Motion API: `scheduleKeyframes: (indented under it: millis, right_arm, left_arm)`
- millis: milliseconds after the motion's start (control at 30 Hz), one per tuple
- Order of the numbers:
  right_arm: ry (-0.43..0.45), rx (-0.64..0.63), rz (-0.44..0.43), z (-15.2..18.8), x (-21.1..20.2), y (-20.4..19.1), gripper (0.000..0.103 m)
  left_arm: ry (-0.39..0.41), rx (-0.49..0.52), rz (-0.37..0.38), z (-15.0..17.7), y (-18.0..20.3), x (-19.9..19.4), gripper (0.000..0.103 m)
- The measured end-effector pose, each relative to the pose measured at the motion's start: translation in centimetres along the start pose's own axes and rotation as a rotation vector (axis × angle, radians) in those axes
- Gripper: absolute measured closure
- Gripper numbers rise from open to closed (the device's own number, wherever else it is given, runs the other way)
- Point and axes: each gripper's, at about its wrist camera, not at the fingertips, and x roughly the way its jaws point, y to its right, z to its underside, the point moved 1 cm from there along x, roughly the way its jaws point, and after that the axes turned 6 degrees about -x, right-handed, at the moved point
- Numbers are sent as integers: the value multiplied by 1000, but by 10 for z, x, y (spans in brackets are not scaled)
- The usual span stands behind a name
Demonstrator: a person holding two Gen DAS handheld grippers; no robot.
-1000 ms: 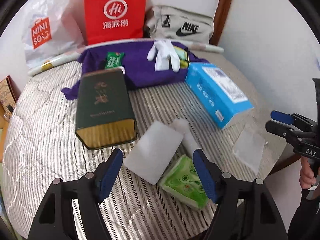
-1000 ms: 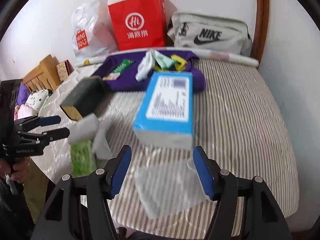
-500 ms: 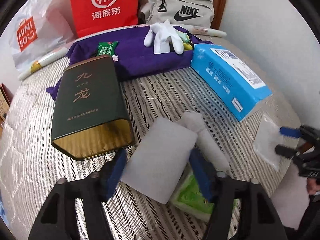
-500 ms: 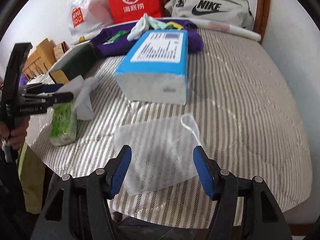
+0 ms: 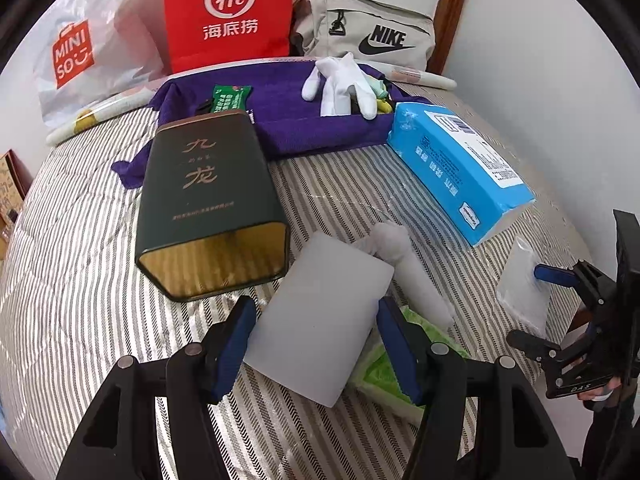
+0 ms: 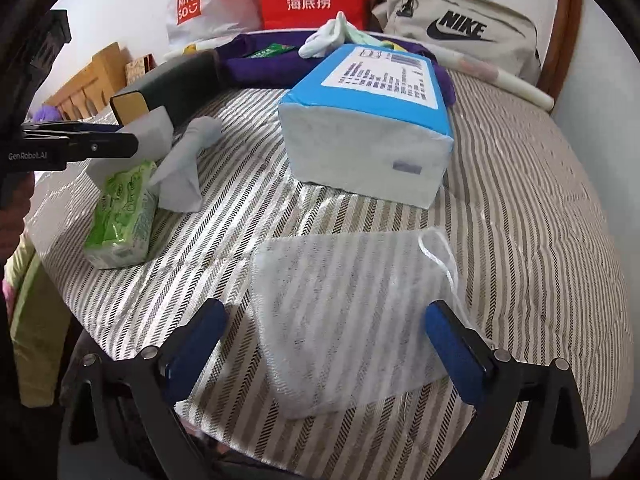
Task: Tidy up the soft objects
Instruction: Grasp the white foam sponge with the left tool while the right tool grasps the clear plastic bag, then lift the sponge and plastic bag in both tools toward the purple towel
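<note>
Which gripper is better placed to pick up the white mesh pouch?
Right. The right gripper is open with the mesh pouch between its fingers; the left gripper brackets the white sheet.

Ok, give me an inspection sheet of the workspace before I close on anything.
Surface: striped quilted mattress, flat.
Job's things: white foam sheet between left gripper jaws; sheer white mesh pouch between right gripper jaws; green tissue pack; grey sock; white glove on purple cloth.
Clutter: dark green tea tin; blue tissue pack.
Grippers: both open.
Cables: nothing seen.
Surroundings: red paper bag, Nike bag.
</note>
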Motion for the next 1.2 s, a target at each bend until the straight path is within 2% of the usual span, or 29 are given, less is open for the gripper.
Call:
scheduleKeyframes:
  millis: [33,133,200,233,300,367,467,700,900,1200]
  right_arm:
    - [8,6,3,0,0,1,6]
    - [31,10,21,0,-3,5,23]
    - [37,12,22,-1,-5,7,42]
    - [40,12,27,-2,-5,8,49]
    - [49,24,26,-3,-7,13,81]
    - [43,68,19,-3,-7,22,92]
    - [40,104,-10,-3,-8,28,95]
    - [44,53,-54,-6,-11,7,96]
    - [17,62,-65,-13,-9,0,96]
    - [73,52,-95,-37,-41,-4,96]
  left_arm:
    - [0,-4,1,1,-1,0,42]
    - [8,-14,-4,4,-6,-2,42]
    - [14,-25,7,5,-10,-6,42]
    - [17,-31,14,6,-11,-8,42]
    - [22,-38,15,9,-14,-12,42]
    - [29,-49,6,12,-19,-16,42]
    - [32,-81,-9,18,-29,-19,44]
    - [33,-152,-22,31,-47,-19,47]
    - [43,-161,-30,31,-45,-19,47]
    - [81,-203,5,28,-52,-46,47]
